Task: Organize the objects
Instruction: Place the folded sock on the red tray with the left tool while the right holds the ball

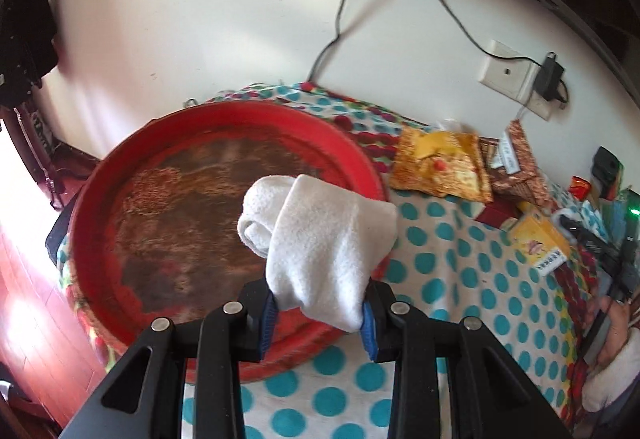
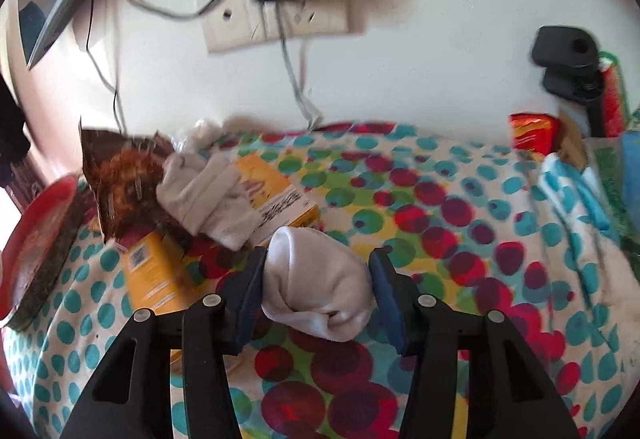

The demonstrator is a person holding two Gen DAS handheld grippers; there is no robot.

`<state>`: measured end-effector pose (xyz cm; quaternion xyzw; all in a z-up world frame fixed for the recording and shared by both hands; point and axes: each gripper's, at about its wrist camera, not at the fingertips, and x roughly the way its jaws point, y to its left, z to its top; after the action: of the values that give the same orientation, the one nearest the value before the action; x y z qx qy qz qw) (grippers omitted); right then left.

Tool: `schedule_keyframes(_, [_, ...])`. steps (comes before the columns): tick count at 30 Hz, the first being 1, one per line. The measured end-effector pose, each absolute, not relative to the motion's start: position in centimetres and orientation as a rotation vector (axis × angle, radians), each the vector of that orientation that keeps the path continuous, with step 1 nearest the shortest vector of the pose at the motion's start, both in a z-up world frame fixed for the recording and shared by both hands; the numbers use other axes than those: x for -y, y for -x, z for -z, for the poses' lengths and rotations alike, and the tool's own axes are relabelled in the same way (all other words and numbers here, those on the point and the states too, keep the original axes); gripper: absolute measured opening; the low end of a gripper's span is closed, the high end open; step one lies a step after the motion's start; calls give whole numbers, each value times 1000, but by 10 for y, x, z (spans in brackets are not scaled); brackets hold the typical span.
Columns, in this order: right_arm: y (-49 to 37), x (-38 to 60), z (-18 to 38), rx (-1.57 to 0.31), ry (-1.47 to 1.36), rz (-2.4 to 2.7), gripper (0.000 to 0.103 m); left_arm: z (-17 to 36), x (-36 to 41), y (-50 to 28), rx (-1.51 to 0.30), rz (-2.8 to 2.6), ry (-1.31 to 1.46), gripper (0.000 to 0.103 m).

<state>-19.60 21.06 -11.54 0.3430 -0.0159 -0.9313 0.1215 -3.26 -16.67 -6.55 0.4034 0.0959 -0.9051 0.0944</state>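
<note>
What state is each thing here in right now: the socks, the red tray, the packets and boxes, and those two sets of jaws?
Left gripper: shut on a rolled white sock, held above the tray.
Right gripper: jaws around a second white sock; contact unclear.
Red tray: flat on the blanket, nothing inside.
Third white sock: lying loose over the yellow box.
Golden snack packet: lying flat.

Spotted blanket [image 1: 460,251] bore red tray [image 1: 104,175], snack packets [image 1: 440,167], yellow boxes [image 2: 276,195], white socks [image 2: 208,195].
</note>
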Motion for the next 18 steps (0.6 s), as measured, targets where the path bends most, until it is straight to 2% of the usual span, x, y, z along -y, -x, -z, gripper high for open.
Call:
schedule_keyframes(13, [182,-217,111,-54,-996,2845,49,53,238,67,-349,2595,-1216,34])
schedule_keyframes(18, [181,-220,113,-42,-1008,2863,49,62,276,101,-312,2529,-1263,34])
